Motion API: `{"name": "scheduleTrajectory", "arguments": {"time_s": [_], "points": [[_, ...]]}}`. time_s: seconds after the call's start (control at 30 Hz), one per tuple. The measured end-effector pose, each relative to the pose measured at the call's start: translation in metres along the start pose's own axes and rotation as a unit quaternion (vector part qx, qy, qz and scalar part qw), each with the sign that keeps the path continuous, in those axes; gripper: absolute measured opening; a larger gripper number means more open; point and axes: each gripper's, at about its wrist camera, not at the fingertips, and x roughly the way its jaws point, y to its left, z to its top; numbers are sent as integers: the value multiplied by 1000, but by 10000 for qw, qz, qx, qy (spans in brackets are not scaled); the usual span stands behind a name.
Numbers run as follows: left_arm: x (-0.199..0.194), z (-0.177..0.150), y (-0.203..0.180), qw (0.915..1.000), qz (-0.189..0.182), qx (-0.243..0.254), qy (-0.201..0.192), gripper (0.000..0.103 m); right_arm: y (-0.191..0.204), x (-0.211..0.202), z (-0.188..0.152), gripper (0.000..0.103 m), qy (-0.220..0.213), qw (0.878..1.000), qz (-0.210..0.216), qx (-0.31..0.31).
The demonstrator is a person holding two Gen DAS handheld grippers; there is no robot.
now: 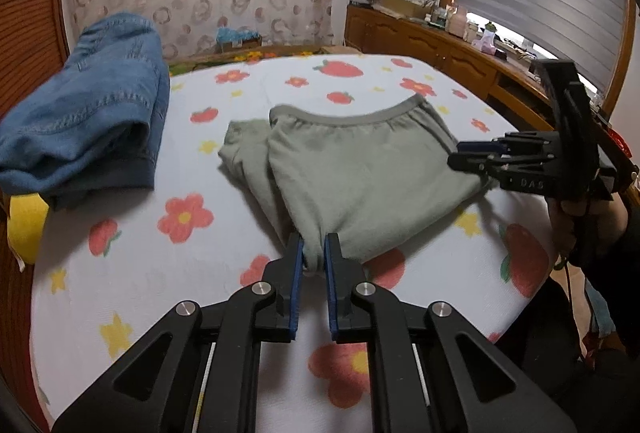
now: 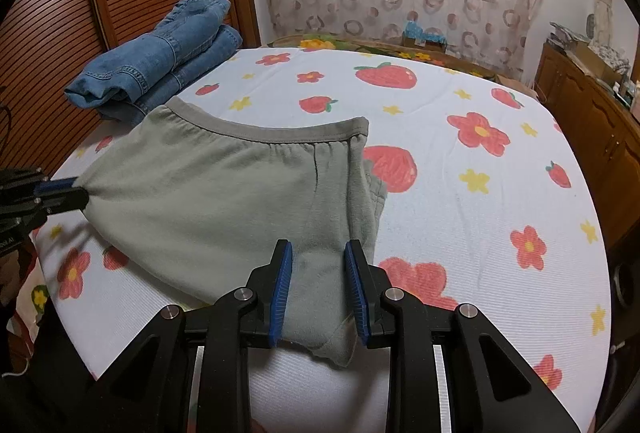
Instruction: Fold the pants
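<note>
Two claws on the green pants (image 1: pixel 360 169), folded on the bed (image 1: pixel 160 273): left claw (image 1: pixel 313 253) pinches a bunched corner; right claw (image 2: pixel 318 277) is spread, fabric lying between its pads.

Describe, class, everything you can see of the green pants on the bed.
The green pants are soft sage-green knit with a darker elastic waistband, gathered beneath it. They lie folded on the flowered bedsheet, legs tucked under, waistband facing away. The left gripper is shut on one bunched corner; the right gripper straddles another fold, its jaws apart. The folded jeans lie apart.
</note>
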Motion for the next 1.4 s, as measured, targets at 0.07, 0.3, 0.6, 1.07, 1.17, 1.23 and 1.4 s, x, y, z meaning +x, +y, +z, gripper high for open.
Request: {"name": "scheduleTrajectory", "arguments": {"time_s": [0.07, 0.3, 0.6, 1.07, 1.17, 1.23, 1.4], "points": [[1, -3, 0, 10000, -4, -21, 47, 12, 0, 0, 0, 28, 1, 10000, 0, 0], [1, -7, 0, 9999, -62, -62, 130, 12, 0, 0, 0, 29, -5, 10000, -10, -22], [-17, 5, 3, 9998, 107, -107, -130, 12, 0, 0, 0, 29, -9, 10000, -4, -20], [1, 33, 17, 9986, 187, -350, -339, 81, 0, 0, 0, 31, -28, 10000, 21, -20], [16, 36, 22, 9988, 151, -431, -182, 81, 0, 0, -1, 31, -30, 10000, 31, -26], [21, 37, 23, 9987, 183, -453, -164, 81, -1, 0, -1, 33, -33, 10000, 48, -26], [35, 37, 29, 9980, 63, -630, -17, 81, 3, 1, -1, 36, -21, 9999, 17, -112]]}}
